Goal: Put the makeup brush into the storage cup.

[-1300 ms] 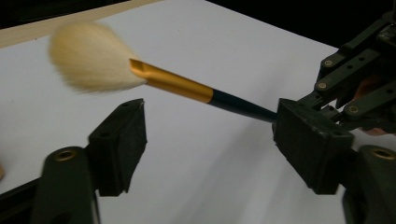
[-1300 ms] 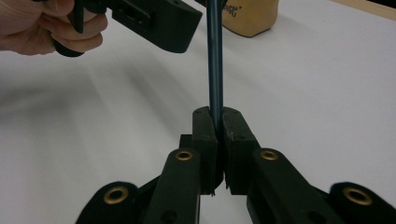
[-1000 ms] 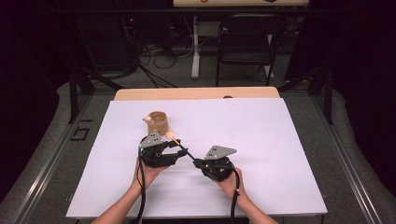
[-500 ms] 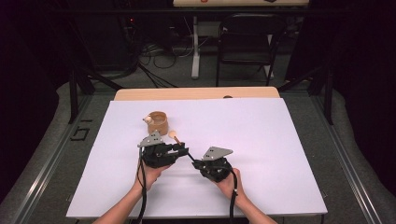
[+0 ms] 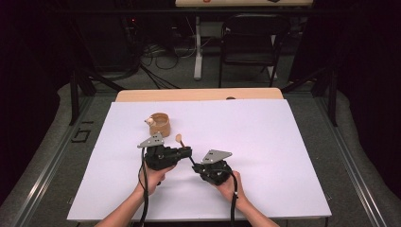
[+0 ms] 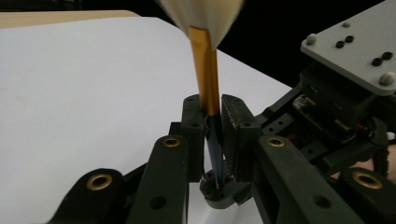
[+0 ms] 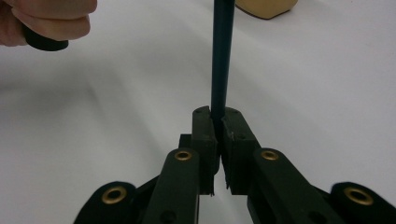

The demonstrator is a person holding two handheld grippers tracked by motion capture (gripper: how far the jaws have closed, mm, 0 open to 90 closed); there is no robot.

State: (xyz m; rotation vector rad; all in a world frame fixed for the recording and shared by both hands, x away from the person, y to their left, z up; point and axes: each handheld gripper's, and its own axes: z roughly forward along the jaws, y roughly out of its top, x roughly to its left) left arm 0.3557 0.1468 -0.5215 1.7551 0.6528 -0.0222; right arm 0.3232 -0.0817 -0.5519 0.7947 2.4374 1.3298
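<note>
Left gripper (image 5: 185, 152), lower centre of the high view: jaws have just been closing and now pinch the brush (image 5: 184, 146) at the join of its gold ferrule (image 6: 206, 79) and dark handle (image 6: 215, 149); in the left gripper view the pads press both sides of the shaft; the pale bristle head (image 6: 205, 18) rises out of the top edge of that frame.

Right gripper (image 5: 197, 166), just right of the left one: jaws narrow, clamped on the lower end of the same handle (image 7: 221, 56); in the right gripper view the shaft rises straight from the pads to the top edge.

Brush location: held off the white sheet (image 5: 265, 142), spanning the two grippers, lower centre of the high view.

Orientation: long axis runs diagonally in the high view, head toward upper left, handle end toward lower right; head points roughly at the cup (image 5: 159, 124), near it but apart.

Progress (judgement): both grips are on, so the handover is at the two-handed stage; the right gripper has not let go; if the brush belongs in the cup, releasing one end and carrying it over are left.

Surroundings: table edge (image 5: 198, 94) beyond the sheet, chair (image 5: 250, 38) at upper centre; a hand (image 7: 44, 21) at upper left of the right gripper view.
</note>
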